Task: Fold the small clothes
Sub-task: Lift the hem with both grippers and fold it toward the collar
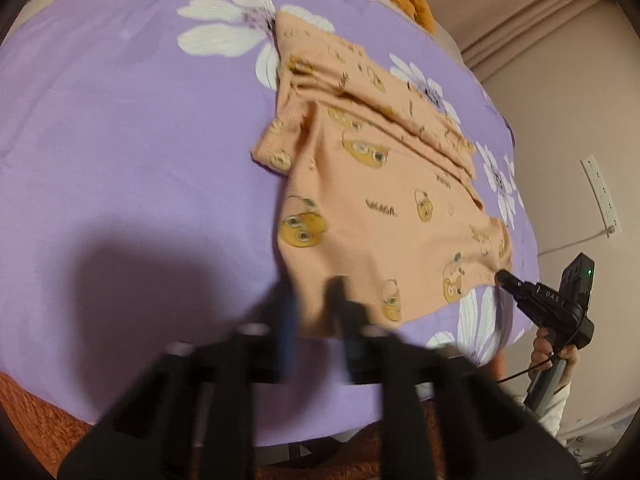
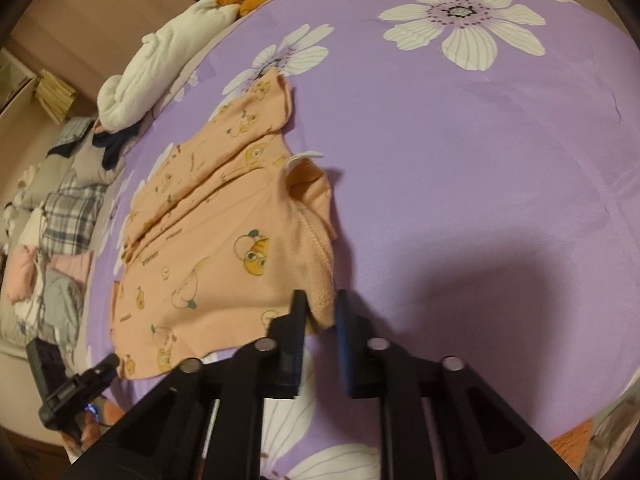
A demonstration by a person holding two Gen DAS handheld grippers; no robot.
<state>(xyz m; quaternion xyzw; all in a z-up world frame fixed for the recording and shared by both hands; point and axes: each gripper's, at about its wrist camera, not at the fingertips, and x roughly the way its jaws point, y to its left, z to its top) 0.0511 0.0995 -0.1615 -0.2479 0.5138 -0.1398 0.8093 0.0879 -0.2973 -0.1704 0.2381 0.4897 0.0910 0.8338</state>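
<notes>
On the purple floral bedsheet [image 1: 120, 140], both grippers, left [image 1: 312, 292] and right [image 2: 322, 308], pinch the peach garment's [image 1: 380, 200] near corners; lifting evenly should keep the fold square.

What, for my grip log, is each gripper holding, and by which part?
The orange garment: left gripper and right gripper each pinch a corner of its near edge.

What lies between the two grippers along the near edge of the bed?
The hem of the peach cartoon-print shirt spans from left gripper to right gripper, on the purple floral bedsheet; both wrist views show it.
</notes>
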